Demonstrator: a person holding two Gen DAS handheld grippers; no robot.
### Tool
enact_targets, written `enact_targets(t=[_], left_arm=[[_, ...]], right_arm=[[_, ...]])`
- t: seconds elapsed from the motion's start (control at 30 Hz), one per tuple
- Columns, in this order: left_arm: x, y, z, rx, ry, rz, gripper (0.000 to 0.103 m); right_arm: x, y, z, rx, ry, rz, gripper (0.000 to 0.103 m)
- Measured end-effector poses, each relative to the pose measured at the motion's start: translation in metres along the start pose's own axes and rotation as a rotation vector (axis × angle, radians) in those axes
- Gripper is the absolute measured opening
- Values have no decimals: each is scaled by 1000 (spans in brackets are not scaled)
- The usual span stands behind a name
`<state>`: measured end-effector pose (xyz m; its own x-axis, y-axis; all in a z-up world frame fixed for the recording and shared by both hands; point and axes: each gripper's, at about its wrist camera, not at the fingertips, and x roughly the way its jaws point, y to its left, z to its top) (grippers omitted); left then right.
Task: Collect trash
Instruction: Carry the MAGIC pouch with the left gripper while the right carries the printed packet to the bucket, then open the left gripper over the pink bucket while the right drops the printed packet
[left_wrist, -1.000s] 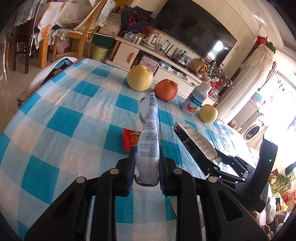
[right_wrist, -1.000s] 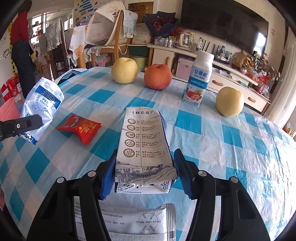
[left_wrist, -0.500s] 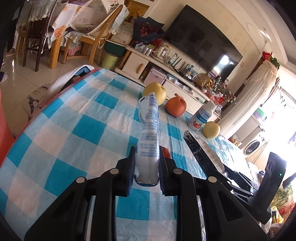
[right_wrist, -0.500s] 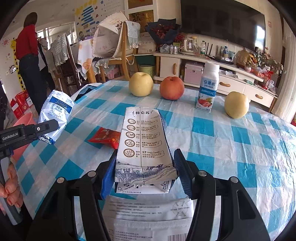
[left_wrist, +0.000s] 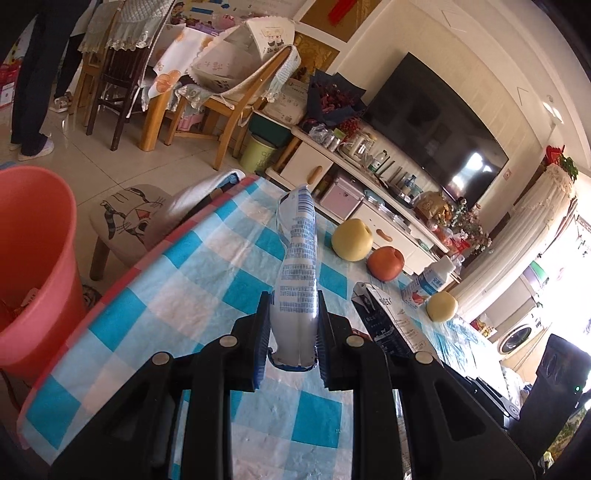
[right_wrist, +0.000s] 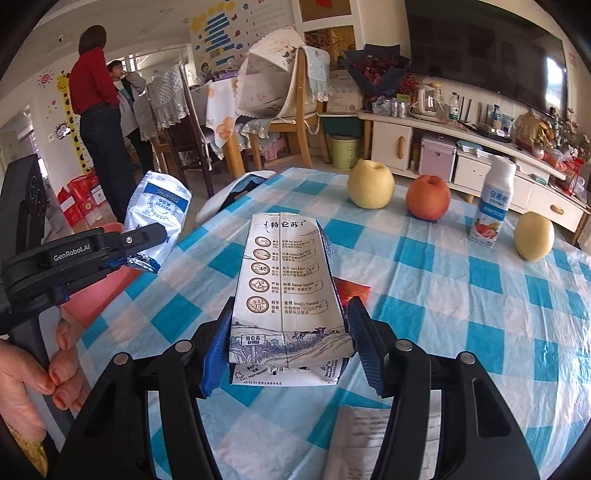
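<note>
Left gripper (left_wrist: 293, 330) clamps a pouch (left_wrist: 297, 266); right gripper (right_wrist: 286, 345) clamps a carton (right_wrist: 286, 291), both lifted clear of the table (right_wrist: 480, 295). Neither is binned yet: the bucket (left_wrist: 35, 266) stands beside the table, and a red wrapper (right_wrist: 352, 290) remains

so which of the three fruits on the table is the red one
The middle one: a red-orange apple between the two pale yellow fruits, the big one on its left and the smaller one beyond the yogurt bottle.

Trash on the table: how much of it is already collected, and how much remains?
Nothing visibly binned yet. In hand: left gripper holds a blue-white pouch; right gripper holds a milk carton. The pink bucket waits beside the table. Left: a red packet.
</note>
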<state>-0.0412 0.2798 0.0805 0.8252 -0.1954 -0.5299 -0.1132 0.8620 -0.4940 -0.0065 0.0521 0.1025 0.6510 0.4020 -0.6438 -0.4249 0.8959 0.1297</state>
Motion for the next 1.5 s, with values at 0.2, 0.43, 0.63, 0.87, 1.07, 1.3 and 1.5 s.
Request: enact_targets(t=[0.2,0.43,0.63,0.87,1.07,1.3,1.5], left_arm=[[-21,29,12,-72,-65,61,24],[-48,67,25,-173,-157,172,24],[-71,101,34,-268,-230,268,24],[-91,142,39,-408,-281,341,24],[-96,165,39,-474,-283,376,24],[-91,172,38,-490,-233,436,38],[-96,160,40,-436,-279,501,69]], right_arm=[[10,48,17,-51,-4,87,60],[23,103,34,-150,3,167,60],[43,153,45,-231,33,251,60],[67,207,52,-318,67,348,60],[88,242,55,-382,96,373,60],[108,257,50,-410,151,368,61],[108,247,45,-362,144,361,80]])
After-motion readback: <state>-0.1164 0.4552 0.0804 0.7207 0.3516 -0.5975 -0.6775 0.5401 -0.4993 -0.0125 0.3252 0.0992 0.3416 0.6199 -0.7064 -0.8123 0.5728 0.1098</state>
